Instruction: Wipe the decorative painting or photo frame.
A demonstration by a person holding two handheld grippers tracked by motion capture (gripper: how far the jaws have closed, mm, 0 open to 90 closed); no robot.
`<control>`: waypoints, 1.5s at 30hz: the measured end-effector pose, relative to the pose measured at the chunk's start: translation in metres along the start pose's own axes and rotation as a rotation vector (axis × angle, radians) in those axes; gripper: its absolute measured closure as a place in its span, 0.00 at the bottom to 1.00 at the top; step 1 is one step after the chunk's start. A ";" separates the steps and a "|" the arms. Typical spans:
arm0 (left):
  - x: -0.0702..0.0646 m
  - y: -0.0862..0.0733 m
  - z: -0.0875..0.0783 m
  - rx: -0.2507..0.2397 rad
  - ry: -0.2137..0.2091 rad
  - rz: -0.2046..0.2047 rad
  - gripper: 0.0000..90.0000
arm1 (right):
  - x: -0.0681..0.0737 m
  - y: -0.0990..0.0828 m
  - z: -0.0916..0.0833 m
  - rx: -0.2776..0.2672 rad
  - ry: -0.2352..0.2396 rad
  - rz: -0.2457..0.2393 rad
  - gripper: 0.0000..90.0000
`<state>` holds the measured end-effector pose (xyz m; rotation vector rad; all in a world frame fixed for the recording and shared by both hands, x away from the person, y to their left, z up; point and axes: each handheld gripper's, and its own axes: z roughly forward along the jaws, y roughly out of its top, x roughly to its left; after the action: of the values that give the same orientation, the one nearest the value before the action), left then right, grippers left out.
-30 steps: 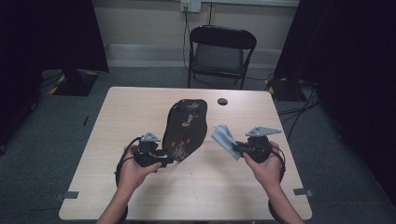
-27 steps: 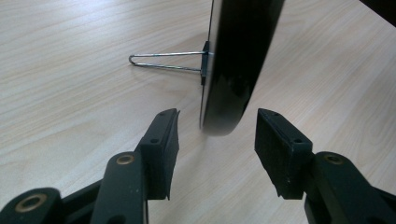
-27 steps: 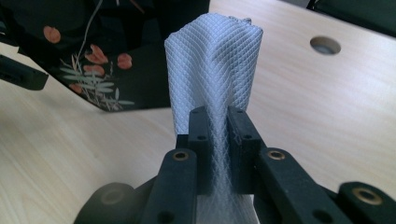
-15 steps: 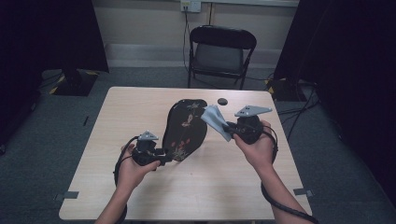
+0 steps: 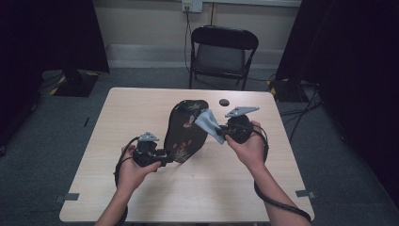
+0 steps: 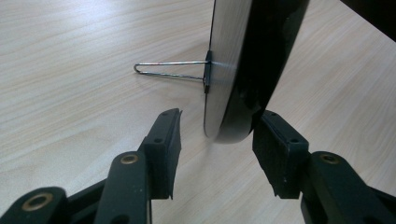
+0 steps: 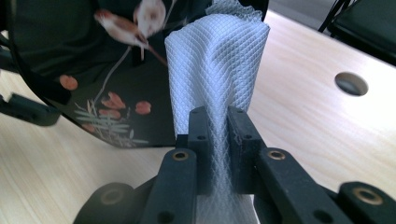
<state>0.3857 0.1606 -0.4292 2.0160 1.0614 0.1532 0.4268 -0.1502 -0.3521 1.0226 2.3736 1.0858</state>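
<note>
Evidently the right claw [image 7: 218,135], clenched on a pale waffle cloth [image 7: 215,60], brings it against the dark floral tray [image 5: 186,129] to wipe it. Meanwhile the left claw [image 6: 217,140] has been closing around the tray's lower edge, one pad touching, propping it upright on the surface [image 5: 141,108].

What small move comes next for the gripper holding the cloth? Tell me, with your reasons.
Probably press the pale blue waffle-weave cloth onto the black oval floral-painted tray and wipe. The right gripper is shut on the cloth, already at the tray's face, and the left gripper straddles the tray's lower edge, its jaws having just been closing.
</note>
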 end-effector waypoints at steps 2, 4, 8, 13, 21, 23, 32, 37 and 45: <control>0.000 0.000 0.000 -0.003 -0.001 0.000 0.58 | 0.000 -0.006 0.006 0.015 0.005 0.005 0.91; 0.001 0.000 -0.001 -0.003 0.005 0.000 0.57 | 0.000 -0.014 0.013 0.035 0.016 0.010 0.91; 0.000 0.001 0.000 -0.001 0.000 0.000 0.58 | 0.004 -0.024 0.024 0.069 0.018 0.008 0.91; -0.001 0.002 0.002 0.006 0.000 0.012 0.61 | 0.008 -0.035 0.033 0.103 0.026 0.004 0.91; -0.001 0.004 0.005 0.022 0.010 0.034 0.75 | 0.012 -0.056 0.047 0.153 0.035 0.014 0.91; -0.001 0.004 0.006 0.024 0.008 0.043 0.78 | 0.012 -0.059 0.048 0.158 0.035 0.011 0.91; -0.004 0.005 0.005 0.055 0.009 0.067 0.87 | 0.012 -0.070 0.051 0.188 0.031 0.015 0.91; -0.003 0.005 0.004 0.062 0.006 0.083 0.87 | 0.011 -0.071 0.044 0.189 0.026 0.019 0.91; -0.004 0.004 0.003 0.065 0.000 0.089 0.87 | 0.005 -0.064 0.016 0.147 0.006 0.032 0.91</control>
<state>0.3873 0.1542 -0.4271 2.1229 0.9882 0.1678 0.4027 -0.1668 -0.4110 1.1108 2.4809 0.9375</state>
